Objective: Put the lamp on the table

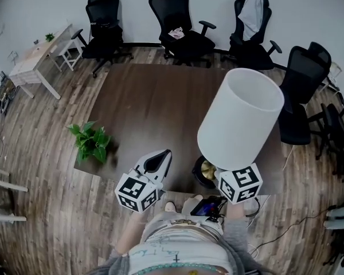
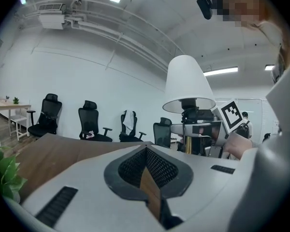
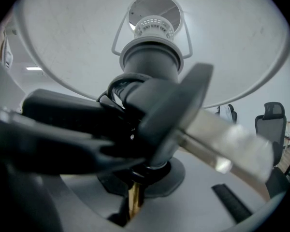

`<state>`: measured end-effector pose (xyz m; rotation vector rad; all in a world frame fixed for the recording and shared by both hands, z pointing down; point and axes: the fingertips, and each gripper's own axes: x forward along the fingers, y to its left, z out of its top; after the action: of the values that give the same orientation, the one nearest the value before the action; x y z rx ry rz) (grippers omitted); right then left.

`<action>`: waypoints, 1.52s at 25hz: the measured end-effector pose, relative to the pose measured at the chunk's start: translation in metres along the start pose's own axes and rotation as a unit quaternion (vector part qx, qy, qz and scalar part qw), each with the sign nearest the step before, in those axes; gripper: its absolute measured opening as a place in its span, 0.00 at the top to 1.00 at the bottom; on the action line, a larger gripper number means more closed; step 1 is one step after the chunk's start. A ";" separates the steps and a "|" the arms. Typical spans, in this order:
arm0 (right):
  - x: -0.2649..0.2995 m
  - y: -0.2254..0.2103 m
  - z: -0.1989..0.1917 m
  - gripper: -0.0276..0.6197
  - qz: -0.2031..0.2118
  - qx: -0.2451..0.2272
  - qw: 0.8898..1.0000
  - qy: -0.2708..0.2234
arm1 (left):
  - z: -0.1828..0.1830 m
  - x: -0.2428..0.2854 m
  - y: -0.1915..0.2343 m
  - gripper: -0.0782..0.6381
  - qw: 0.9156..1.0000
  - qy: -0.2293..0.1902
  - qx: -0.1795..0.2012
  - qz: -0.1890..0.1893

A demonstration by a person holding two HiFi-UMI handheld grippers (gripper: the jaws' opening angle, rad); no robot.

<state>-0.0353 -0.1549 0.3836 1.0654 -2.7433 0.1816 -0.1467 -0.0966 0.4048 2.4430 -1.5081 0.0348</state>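
Our right gripper (image 3: 134,190) clamps the slim stem of the white-shaded lamp (image 1: 241,119), holding it upright over the near right edge of the dark wooden table (image 1: 149,102) — our left gripper (image 1: 159,160), jaws pressed together on nothing, hovers just beside it, a potted plant (image 1: 90,142) at the table's left edge.

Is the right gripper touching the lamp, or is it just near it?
Touching. The right gripper view shows the right gripper closed tight on the thin brass stem of the lamp, with no gap between them.
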 end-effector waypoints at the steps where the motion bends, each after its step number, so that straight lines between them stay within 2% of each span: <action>1: 0.000 -0.006 0.001 0.93 0.000 -0.001 1.000 0.000 | 0.001 0.006 -0.002 0.87 1.000 0.000 0.001 -0.001; 9: -0.005 -0.053 0.001 0.93 -0.008 0.000 1.000 0.010 | 0.002 0.046 -0.011 0.87 1.000 0.017 -0.002 0.003; 21: -0.020 -0.107 -0.014 0.93 -0.039 0.007 0.999 0.007 | -0.014 0.074 -0.010 0.88 0.999 0.038 0.005 0.015; 30: 0.000 -0.119 -0.021 0.93 -0.072 0.023 0.997 0.022 | -0.011 0.102 0.008 0.88 0.998 0.056 0.003 -0.028; 38: 0.038 -0.109 -0.031 0.93 -0.106 0.040 0.993 0.028 | -0.013 0.107 0.051 0.87 0.994 0.078 0.008 -0.071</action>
<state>0.0149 -0.2542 0.4271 1.3417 -2.5711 0.2866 -0.1412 -0.2086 0.4454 2.4890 -1.2721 0.2061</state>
